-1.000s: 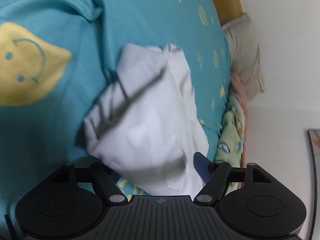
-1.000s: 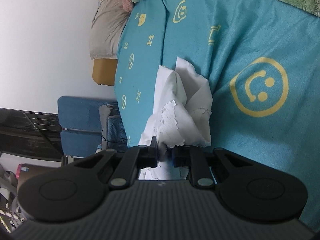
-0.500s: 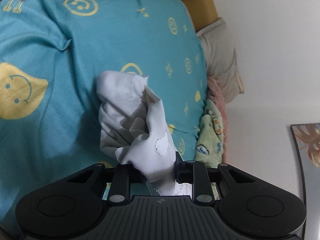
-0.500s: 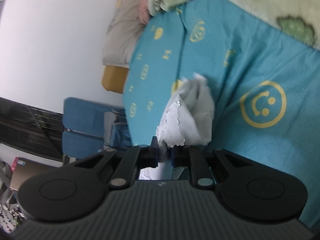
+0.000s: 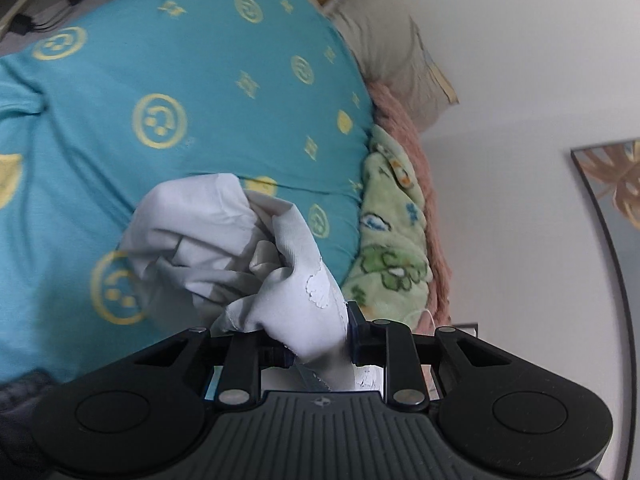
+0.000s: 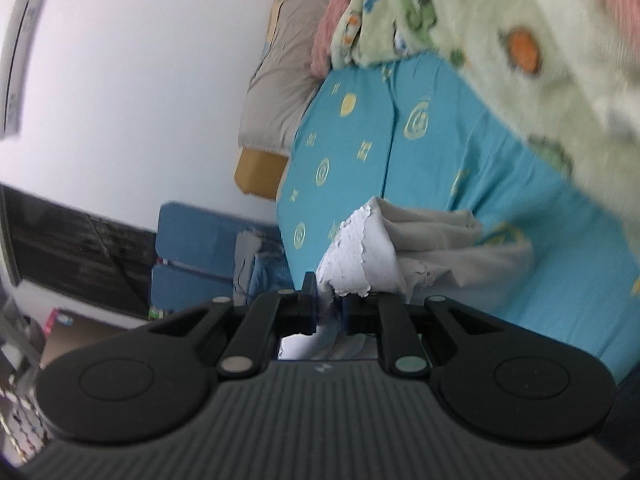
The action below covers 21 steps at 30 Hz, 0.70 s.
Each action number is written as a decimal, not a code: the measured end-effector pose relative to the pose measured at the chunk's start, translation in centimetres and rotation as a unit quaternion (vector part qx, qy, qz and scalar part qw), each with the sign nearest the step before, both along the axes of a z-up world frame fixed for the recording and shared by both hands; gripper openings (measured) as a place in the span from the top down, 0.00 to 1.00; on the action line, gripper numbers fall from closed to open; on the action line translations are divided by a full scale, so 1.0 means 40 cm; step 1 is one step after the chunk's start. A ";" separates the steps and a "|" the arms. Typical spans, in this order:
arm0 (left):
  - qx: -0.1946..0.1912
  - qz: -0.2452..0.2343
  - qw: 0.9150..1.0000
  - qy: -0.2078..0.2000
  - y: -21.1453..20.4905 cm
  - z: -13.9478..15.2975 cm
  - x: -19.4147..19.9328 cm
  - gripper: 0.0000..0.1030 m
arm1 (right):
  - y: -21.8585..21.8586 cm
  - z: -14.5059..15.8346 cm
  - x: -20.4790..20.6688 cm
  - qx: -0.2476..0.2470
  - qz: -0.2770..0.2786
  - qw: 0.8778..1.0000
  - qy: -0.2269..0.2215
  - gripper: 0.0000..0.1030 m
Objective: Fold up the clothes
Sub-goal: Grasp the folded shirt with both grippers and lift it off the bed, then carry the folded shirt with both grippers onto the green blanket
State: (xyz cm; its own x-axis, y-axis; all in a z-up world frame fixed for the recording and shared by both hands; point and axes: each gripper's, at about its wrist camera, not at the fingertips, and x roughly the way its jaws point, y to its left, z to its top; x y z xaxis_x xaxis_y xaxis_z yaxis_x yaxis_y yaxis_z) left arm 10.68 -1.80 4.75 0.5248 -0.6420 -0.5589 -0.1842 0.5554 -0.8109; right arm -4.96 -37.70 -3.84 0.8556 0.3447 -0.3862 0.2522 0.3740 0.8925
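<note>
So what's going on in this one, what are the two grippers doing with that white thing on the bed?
A person is working on a white garment over a bed with a teal smiley-print sheet. The left gripper is clamped on a bunched part of it, and the right gripper pinches another part with a cracked white print. The cloth hangs crumpled between them, not yet spread or folded. A green patterned blanket lies along the bed's far edge.

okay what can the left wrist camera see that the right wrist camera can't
Only the left wrist view shows the framed leaf picture on the wall.

Only the right wrist view shows the blue folding chair beside the bed and the dark window.

Both show the white garment, clamped in the jaws of the left gripper and the right gripper, plus the teal smiley bedsheet, the green fleece blanket and the beige pillow.
</note>
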 end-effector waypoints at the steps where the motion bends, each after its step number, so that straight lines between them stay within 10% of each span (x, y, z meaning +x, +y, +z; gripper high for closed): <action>1: 0.003 -0.010 1.000 -0.005 -0.041 0.006 0.018 0.75 | -0.032 0.009 0.008 -0.003 -0.006 1.000 0.000 0.86; 9: -0.037 -0.101 0.992 -0.069 -0.439 0.124 0.192 0.75 | -0.352 0.202 0.131 -0.105 -0.086 0.990 -0.033 0.86; 15: -0.130 -0.141 0.971 -0.146 -0.749 0.231 0.297 0.73 | -0.548 0.419 0.108 -0.220 -0.170 0.953 -0.121 0.86; 21: -0.035 -0.216 0.965 -0.147 -0.916 0.062 0.223 0.66 | -0.625 0.303 0.044 -0.280 -0.209 0.936 -0.041 0.86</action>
State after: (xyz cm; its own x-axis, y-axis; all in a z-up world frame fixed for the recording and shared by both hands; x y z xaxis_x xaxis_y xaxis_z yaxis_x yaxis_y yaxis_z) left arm 19.59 -38.44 7.25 0.3297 -0.8672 -0.3731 0.2954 0.4702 -0.8317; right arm -3.21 -62.69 8.28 0.9047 -0.2645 -0.3340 0.4212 0.6729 0.6081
